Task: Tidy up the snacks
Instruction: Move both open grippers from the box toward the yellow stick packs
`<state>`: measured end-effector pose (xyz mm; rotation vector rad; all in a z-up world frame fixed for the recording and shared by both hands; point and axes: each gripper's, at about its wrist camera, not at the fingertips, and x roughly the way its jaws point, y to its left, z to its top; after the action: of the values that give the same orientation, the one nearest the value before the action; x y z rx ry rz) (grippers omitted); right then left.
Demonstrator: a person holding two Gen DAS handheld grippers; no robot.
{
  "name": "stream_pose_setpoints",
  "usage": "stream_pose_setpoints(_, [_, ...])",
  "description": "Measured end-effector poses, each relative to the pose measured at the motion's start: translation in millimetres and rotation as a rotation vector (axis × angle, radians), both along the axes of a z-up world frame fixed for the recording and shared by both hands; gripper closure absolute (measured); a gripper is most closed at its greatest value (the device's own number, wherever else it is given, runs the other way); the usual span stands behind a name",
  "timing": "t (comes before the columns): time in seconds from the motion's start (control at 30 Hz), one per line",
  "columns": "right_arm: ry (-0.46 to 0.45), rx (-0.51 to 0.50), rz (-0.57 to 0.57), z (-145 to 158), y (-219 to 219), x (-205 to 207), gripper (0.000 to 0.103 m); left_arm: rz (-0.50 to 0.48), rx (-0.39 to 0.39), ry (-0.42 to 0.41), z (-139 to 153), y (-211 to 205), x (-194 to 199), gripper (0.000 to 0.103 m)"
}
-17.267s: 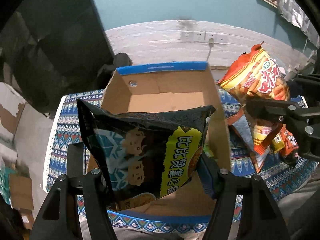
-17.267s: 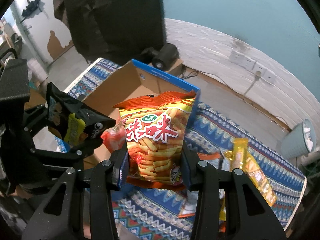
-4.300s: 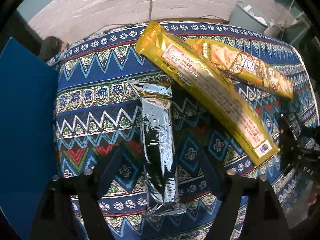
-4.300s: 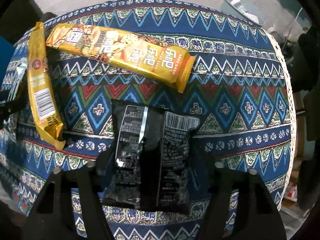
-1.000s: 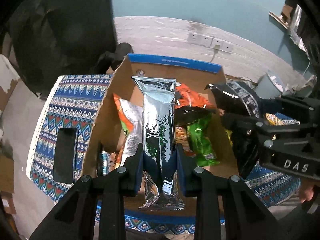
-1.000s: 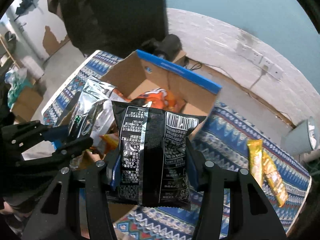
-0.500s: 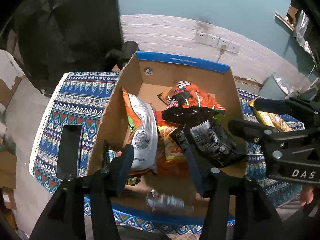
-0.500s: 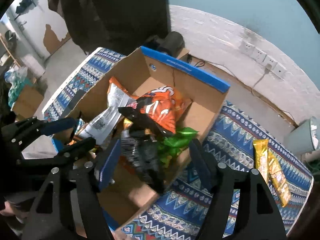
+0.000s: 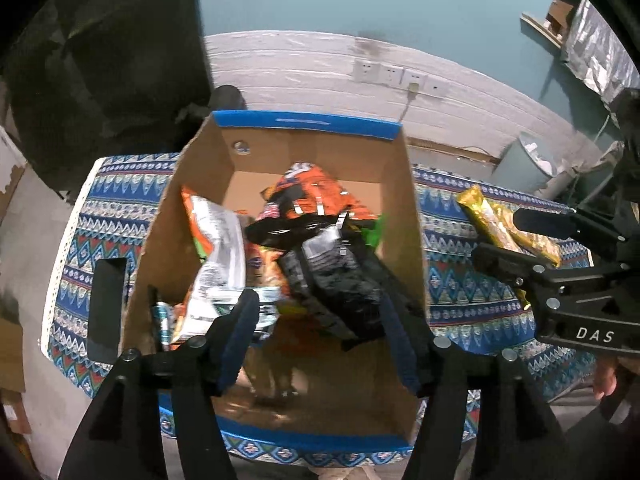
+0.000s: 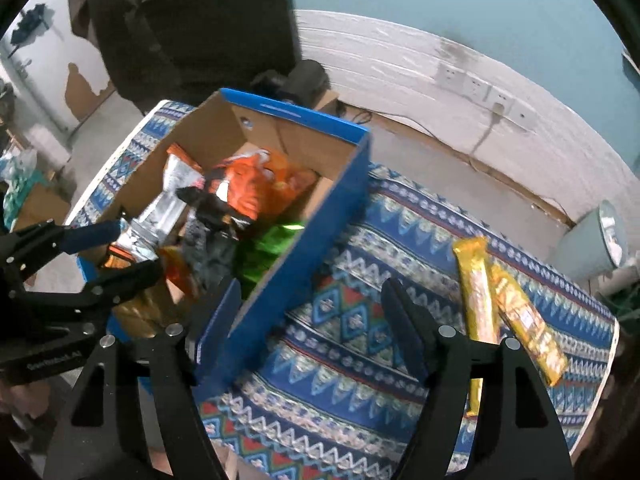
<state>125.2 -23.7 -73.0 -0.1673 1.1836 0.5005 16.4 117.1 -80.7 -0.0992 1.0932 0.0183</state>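
Note:
A cardboard box (image 9: 404,200) with blue edges holds several snack bags: an orange bag (image 9: 308,196), a black bag (image 9: 336,280), a silver-backed bag (image 9: 218,256) and a green one (image 10: 268,248). My left gripper (image 9: 318,320) is open and empty above the box's near half. My right gripper (image 10: 310,304) is open and empty above the box's right wall (image 10: 296,248) and the patterned cloth. Two yellow snack bars (image 10: 476,288) (image 10: 524,320) lie on the cloth to the right; they also show in the left wrist view (image 9: 500,224).
The table wears a blue patterned cloth (image 10: 360,320). A black flat object (image 9: 106,304) lies on it left of the box. A pale bin (image 10: 592,240) stands on the floor at the right. A white wall with sockets (image 9: 392,74) runs behind.
Both grippers opened and let go: the silver bag and the black bag dropped into the box. The right gripper has since swung right, toward the cloth and the yellow bars.

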Motion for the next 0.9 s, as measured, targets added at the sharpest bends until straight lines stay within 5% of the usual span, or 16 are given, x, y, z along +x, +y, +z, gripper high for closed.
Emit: stream_pose_setpoints(0.9, [0.0, 0.008, -0.195, -3, -138, -14, 0.026, -0.156, 0.017, 0.064, -8, -116, 25, 0.028])
